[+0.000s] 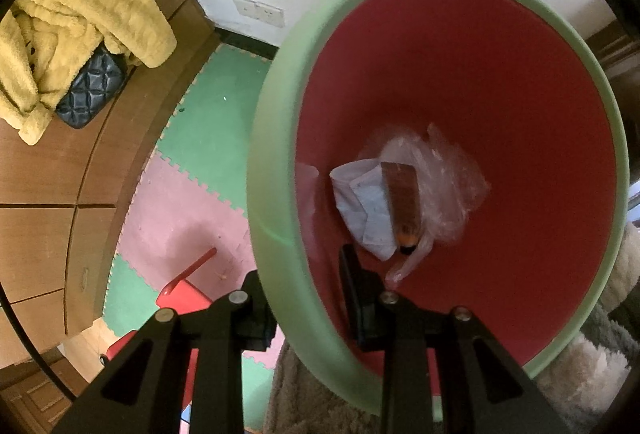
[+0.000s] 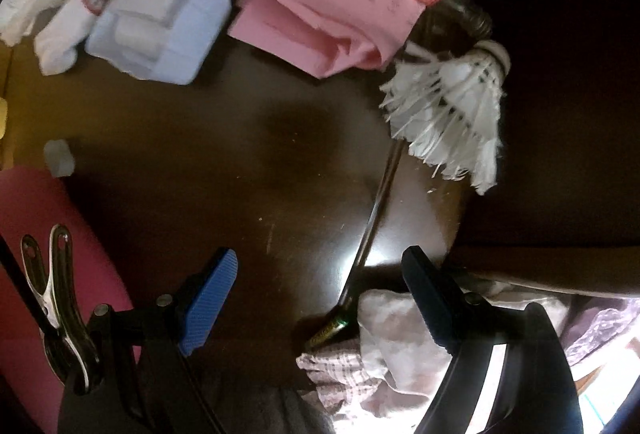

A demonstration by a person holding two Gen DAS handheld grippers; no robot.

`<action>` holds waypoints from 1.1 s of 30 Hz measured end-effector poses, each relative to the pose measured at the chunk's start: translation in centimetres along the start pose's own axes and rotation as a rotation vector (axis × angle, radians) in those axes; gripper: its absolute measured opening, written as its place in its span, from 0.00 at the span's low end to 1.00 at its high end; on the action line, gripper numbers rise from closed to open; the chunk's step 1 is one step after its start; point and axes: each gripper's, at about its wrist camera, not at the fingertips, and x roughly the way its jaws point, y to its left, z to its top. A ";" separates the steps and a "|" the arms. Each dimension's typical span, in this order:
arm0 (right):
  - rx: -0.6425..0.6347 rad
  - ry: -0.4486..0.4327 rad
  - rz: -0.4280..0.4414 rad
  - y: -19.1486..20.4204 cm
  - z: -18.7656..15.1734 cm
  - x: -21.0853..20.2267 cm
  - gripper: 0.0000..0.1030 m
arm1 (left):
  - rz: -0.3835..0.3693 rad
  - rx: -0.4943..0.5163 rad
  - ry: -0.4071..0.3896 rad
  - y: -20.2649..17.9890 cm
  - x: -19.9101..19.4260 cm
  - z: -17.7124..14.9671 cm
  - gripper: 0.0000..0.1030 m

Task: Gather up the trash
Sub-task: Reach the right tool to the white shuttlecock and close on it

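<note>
Trash bin (image 1: 276,162): green outside, red inside, tilted.

Left view bright, slightly blurred; right view dim, glare low.

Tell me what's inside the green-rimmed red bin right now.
Inside the green-rimmed red bin: crumpled white paper, a brown tube with an orange cap and clear plastic wrap. Anything beneath that pile is hidden.

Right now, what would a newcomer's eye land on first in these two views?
The green-rimmed bin with its red inside fills the left wrist view, the left gripper clamped over its rim, crumpled paper and a brown tube at the bottom. In the right view, a frayed white shuttlecock and pink paper lie on the dark table.
</note>
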 end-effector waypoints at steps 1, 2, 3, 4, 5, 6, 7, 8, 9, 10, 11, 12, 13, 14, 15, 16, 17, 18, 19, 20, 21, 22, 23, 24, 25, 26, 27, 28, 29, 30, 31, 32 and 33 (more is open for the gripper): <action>0.010 0.006 -0.003 -0.1 0.0 0.5 0.84 | 0.002 0.005 0.002 -0.1 0.0 0.0 0.27; 0.018 0.013 -0.010 -0.2 -0.1 0.9 0.84 | 0.003 0.009 0.003 -0.2 0.0 0.0 0.27; 0.025 0.024 -0.019 -0.4 -0.2 1.5 0.84 | 0.004 0.015 0.004 -0.3 0.1 0.0 0.27; 0.032 0.029 -0.013 -0.5 -0.4 2.0 0.87 | 0.004 0.019 0.005 -0.4 0.1 -0.1 0.27; 0.045 0.027 0.008 -0.7 -0.5 2.3 0.91 | 0.004 0.022 0.004 -0.5 0.1 -0.1 0.27; 0.058 0.024 0.034 -0.9 -0.6 2.5 0.93 | 0.003 0.025 0.005 -0.5 0.1 -0.1 0.27; 0.071 0.019 0.063 -1.2 -0.8 2.8 0.94 | 0.002 0.026 0.005 -0.5 0.1 -0.1 0.27; 0.076 0.015 0.071 -1.3 -1.0 3.1 0.99 | 0.001 0.027 0.005 -0.5 0.1 -0.2 0.27; 0.078 0.007 0.078 -1.4 -1.2 3.4 1.00 | 0.000 0.028 0.006 -0.5 0.1 -0.2 0.27; 0.076 -0.004 0.078 -1.5 -1.5 3.4 1.00 | -0.001 0.031 0.007 -0.6 0.1 -0.2 0.27; 0.068 -0.009 0.076 -1.4 -1.5 3.4 1.00 | -0.002 0.033 0.007 -0.6 0.1 -0.2 0.27; 0.059 -0.015 0.073 -1.2 -1.6 3.5 1.00 | -0.003 0.035 0.009 -0.6 0.2 -0.2 0.27; 0.045 -0.023 0.069 -1.1 -1.4 3.4 1.00 | -0.003 0.037 0.011 -0.6 0.2 -0.2 0.27; 0.034 -0.030 0.065 -1.0 -1.4 3.3 1.00 | -0.003 0.039 0.013 -0.7 0.3 -0.2 0.27; 0.021 -0.035 0.062 -1.0 -1.4 3.3 1.00 | -0.002 0.040 0.015 -0.7 0.3 -0.1 0.27; 0.020 -0.034 0.061 -0.9 -1.5 3.3 1.00 | -0.003 0.042 0.019 -0.7 0.4 -0.1 0.27; 0.031 -0.031 0.060 -1.0 -1.6 3.3 0.99 | -0.003 0.044 0.021 -0.7 0.5 -0.1 0.27; 0.052 -0.037 0.058 -1.1 -1.5 3.2 0.98 | -0.003 0.045 0.021 -0.7 0.5 -0.1 0.27; 0.086 -0.062 0.071 -1.5 -1.5 2.6 0.98 | -0.004 0.047 0.021 -0.7 0.5 -0.1 0.27; 0.113 -0.091 0.092 -2.0 -1.7 2.1 0.98 | -0.005 0.048 0.021 -0.7 0.5 -0.2 0.27; 0.148 -0.127 0.116 -2.5 -1.8 1.3 0.98 | -0.007 0.048 0.021 -0.7 0.5 -0.2 0.27; 0.167 -0.146 0.122 -2.7 -1.9 0.8 0.98 | -0.009 0.048 0.023 -0.6 0.6 -0.2 0.27; 0.183 -0.162 0.122 -2.9 -1.9 0.4 0.98 | -0.010 0.049 0.026 -0.6 0.6 -0.2 0.27; 0.197 -0.179 0.120 -3.1 -1.8 0.0 0.98 | -0.011 0.049 0.028 -0.6 0.7 -0.2 0.27; 0.202 -0.188 0.114 -3.2 -1.7 -0.1 0.98 | -0.010 0.051 0.030 -0.6 0.7 -0.1 0.27; 0.205 -0.196 0.101 -3.1 -1.4 -0.3 0.98 | -0.008 0.055 0.030 -0.6 0.7 -0.1 0.27; 0.208 -0.202 0.086 -3.4 -1.1 -0.4 0.98 | -0.004 0.062 0.030 -0.7 0.6 -0.1 0.27; 0.215 -0.210 0.074 -3.6 -0.8 -0.4 0.98 | -0.002 0.065 0.030 -0.8 0.7 -0.1 0.27; 0.222 -0.216 0.069 -3.7 -0.6 -0.4 0.98 | -0.001 0.067 0.031 -0.8 0.6 -0.1 0.27; 0.231 -0.223 0.065 -3.9 -0.4 -0.4 0.98 | 0.000 0.067 0.032 -0.9 0.7 -0.1 0.27; 0.239 -0.228 0.058 -4.2 -0.3 -0.4 0.98 | 0.000 0.068 0.033 -0.9 0.7 -0.1 0.27; 0.242 -0.231 0.059 -4.4 -0.2 -0.3 0.93 | 0.000 0.069 0.034 -0.9 0.7 -0.1 0.27; 0.244 -0.232 0.060 -4.6 -0.1 -0.3 0.81 | 0.001 0.070 0.036 -0.9 0.7 -0.1 0.27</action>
